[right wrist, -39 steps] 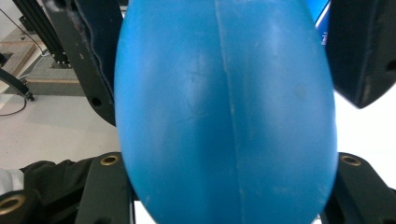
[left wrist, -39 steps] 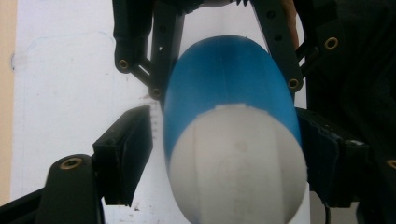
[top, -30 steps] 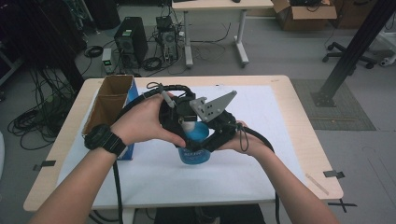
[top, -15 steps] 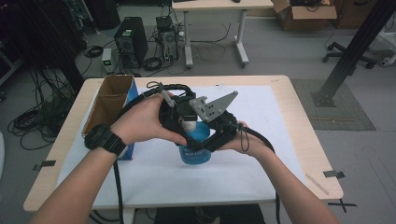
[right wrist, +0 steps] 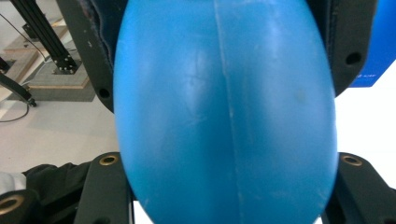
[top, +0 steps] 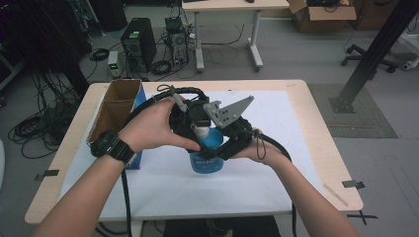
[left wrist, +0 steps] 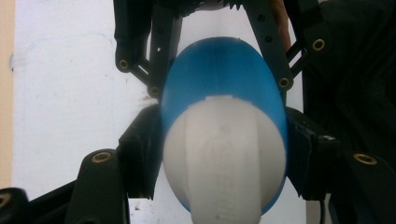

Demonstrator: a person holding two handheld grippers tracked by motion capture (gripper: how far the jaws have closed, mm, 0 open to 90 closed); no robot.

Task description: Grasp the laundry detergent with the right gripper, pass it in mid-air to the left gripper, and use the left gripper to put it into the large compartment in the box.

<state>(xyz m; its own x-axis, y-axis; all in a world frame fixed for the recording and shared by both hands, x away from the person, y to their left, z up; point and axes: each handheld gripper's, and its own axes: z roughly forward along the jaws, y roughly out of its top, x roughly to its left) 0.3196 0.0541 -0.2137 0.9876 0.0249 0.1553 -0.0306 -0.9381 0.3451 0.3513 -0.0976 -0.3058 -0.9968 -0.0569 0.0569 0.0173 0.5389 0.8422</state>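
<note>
A blue bottle (top: 206,157) with a white cap (top: 199,131) stands upright on the white sheet near the table's middle. My left gripper (top: 196,117) comes down on it from above. In the left gripper view its jaws press on both sides of the white cap (left wrist: 224,163), so the left gripper (left wrist: 224,156) is shut on the bottle's top. From the right side, my right gripper (top: 223,147) clamps the bottle's body. Up close, the blue bottle (right wrist: 224,107) sits tight between the jaws of the right gripper (right wrist: 226,121).
An open cardboard box (top: 114,109) with a blue side stands at the table's left, close to the left forearm. A white sheet (top: 276,128) covers most of the wooden table (top: 323,148). Black cables trail from both grippers toward the near edge.
</note>
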